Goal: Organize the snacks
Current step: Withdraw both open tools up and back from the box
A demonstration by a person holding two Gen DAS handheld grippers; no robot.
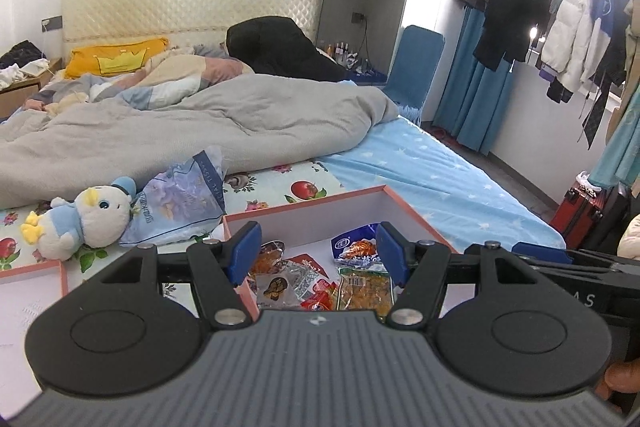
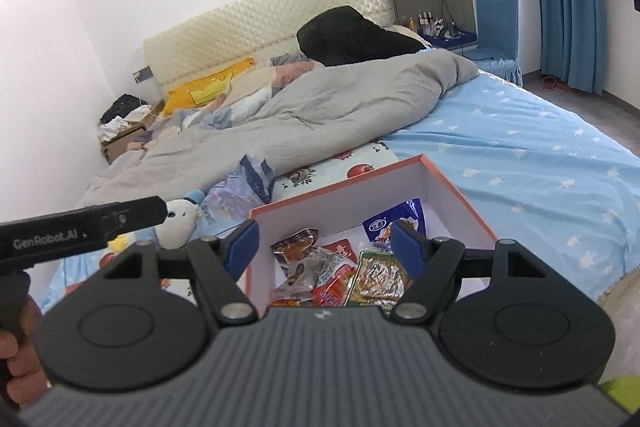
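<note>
Right wrist view: both tools [image 2: 322, 247] [image 1: 314, 251] wide open, empty, above snack packets [image 2: 340, 277] lying jumbled, no shared axis, in box [image 2: 460, 195].

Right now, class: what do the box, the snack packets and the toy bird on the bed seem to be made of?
Box: probably stiff cardboard, matte; thin straight walls, orange outside, white inside.
Snack packets: plastic or foil film, glossy; crinkled, with glints.
Toy bird: plush fabric; fuzzy, soft, rounded surface.
</note>
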